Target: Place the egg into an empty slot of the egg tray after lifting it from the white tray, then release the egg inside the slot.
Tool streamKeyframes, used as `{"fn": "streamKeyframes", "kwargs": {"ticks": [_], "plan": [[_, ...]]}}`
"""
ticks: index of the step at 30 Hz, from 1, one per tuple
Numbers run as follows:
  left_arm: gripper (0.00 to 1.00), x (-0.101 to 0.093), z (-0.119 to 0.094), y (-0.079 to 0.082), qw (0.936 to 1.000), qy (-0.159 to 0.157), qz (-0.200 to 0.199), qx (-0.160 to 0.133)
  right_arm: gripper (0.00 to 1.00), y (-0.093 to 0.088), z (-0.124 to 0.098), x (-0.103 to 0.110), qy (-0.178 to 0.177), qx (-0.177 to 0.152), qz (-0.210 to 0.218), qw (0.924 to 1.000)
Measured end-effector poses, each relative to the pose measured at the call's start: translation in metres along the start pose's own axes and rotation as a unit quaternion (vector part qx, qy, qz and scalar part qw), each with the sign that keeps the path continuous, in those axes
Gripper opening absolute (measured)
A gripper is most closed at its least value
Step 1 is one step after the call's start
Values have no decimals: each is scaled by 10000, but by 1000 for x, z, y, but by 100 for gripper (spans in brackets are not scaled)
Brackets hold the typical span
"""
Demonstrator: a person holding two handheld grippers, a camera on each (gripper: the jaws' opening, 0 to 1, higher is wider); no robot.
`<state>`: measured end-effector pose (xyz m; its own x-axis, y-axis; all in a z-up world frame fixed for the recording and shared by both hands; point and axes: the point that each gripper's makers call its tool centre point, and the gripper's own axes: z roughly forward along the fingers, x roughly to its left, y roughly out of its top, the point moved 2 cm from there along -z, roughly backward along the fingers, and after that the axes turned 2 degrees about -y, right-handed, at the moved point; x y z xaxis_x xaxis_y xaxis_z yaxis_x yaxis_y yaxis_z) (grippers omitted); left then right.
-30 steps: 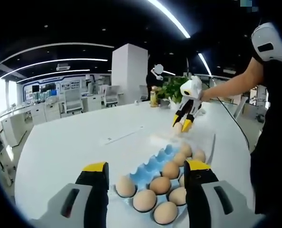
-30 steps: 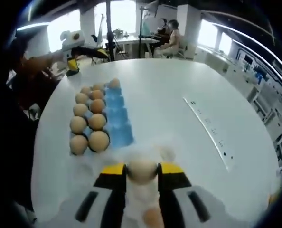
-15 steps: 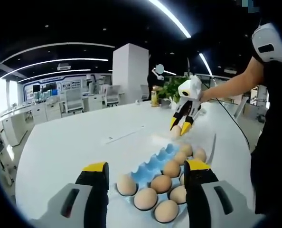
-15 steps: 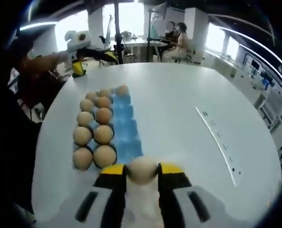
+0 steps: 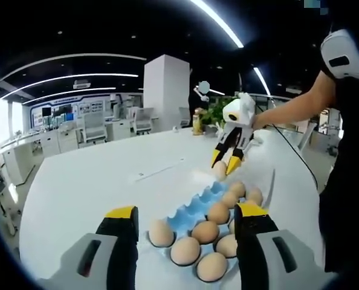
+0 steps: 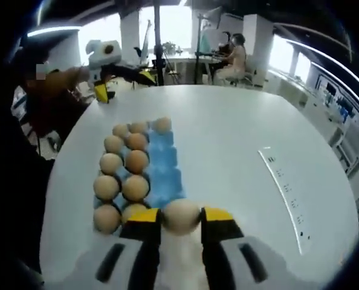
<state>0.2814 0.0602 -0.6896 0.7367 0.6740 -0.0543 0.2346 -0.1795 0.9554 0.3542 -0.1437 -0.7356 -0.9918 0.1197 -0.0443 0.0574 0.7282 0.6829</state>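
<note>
Wide, round white surface (image 6: pixel 240 157), glossy, carrying everything. On it, a moulded blue egg tray (image 6: pixel 164 172) of thin plastic or pulp: 2 rows filled with brown eggs (image 6: pixel 135 162), the 3rd row, nearest the open surface, a run of empty blue cups. Same tray (image 5: pixel 194 211) low in the left gripper view, between yellow-tipped jaws.

Left claw (image 5: pixel 185 226): jaws spread wide apart, gripping nothing, hovering over the near end of the tray. Right claw (image 6: pixel 181 219): clamped on a pale brown egg (image 6: pixel 181 216), 1 yellow-padded jaw on each side of the shell, held just above the end of the tray by the empty row. Also seen from the left gripper view, out beyond the far end of the tray, right claw (image 5: pixel 223 164) pointing down with the egg (image 5: pixel 220 170) between its tips.

Handling, as a judgement: light, rigid, brittle shell; smooth and curved, so prone to slip or roll out of flat pads. Best held across the widest part, with just enough squeeze to stop slipping; more risks a crack. Lowering slowly and straight into an empty cup, long axis upright, then parting the jaws only once the shell sits in the cup. Neighbouring eggs close by; a knock could chip either.
</note>
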Motion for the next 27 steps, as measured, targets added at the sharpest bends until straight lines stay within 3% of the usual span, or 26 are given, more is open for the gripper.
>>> {"fn": "streamKeyframes", "kwargs": {"ticks": [27], "plan": [[65, 2, -4, -3, 10000, 29, -12, 11, 26, 46, 37, 18, 346, -300, -301, 9985]]}}
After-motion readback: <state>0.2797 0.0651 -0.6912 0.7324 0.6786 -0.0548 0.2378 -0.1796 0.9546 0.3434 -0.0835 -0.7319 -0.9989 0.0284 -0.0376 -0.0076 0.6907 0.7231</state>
